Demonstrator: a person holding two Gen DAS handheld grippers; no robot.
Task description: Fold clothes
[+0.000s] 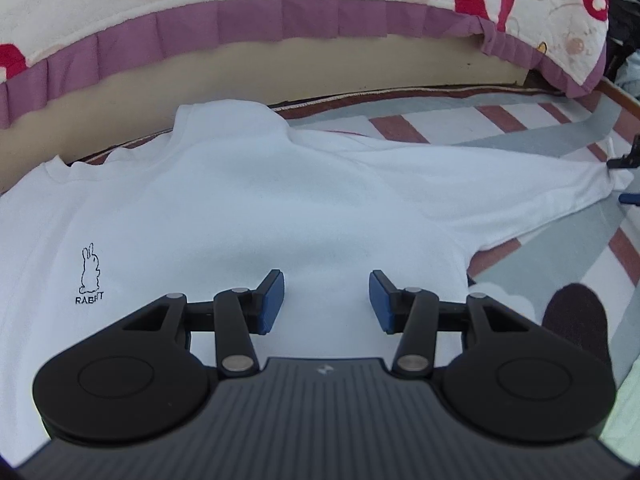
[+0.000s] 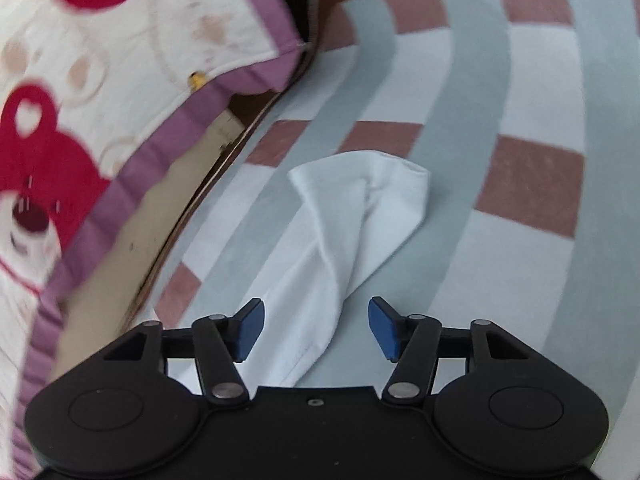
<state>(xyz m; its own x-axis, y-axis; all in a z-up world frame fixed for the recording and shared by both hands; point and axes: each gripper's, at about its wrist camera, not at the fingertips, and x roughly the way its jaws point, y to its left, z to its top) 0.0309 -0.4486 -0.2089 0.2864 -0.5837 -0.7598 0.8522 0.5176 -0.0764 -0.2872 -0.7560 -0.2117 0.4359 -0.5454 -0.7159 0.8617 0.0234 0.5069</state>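
A white long-sleeved top (image 1: 224, 200) with a small black rabbit print (image 1: 90, 274) lies flat on a striped bed sheet (image 1: 560, 136). My left gripper (image 1: 326, 300) is open and empty, low over the top's body. One sleeve (image 1: 500, 184) stretches out to the right. In the right wrist view the sleeve (image 2: 344, 240) lies twisted on the sheet, its cuff (image 2: 384, 172) far ahead. My right gripper (image 2: 316, 328) is open and empty, with the sleeve running between the fingers. Part of the right gripper (image 1: 624, 160) shows at the sleeve's end in the left wrist view.
A cream blanket with red bears and a purple frill (image 1: 280, 16) hangs over the beige bed frame (image 1: 280, 68) behind the top; it also shows in the right wrist view (image 2: 100, 92). A dark foot or sock (image 1: 576, 320) is at the right. The striped sheet (image 2: 500, 160) spreads to the right.
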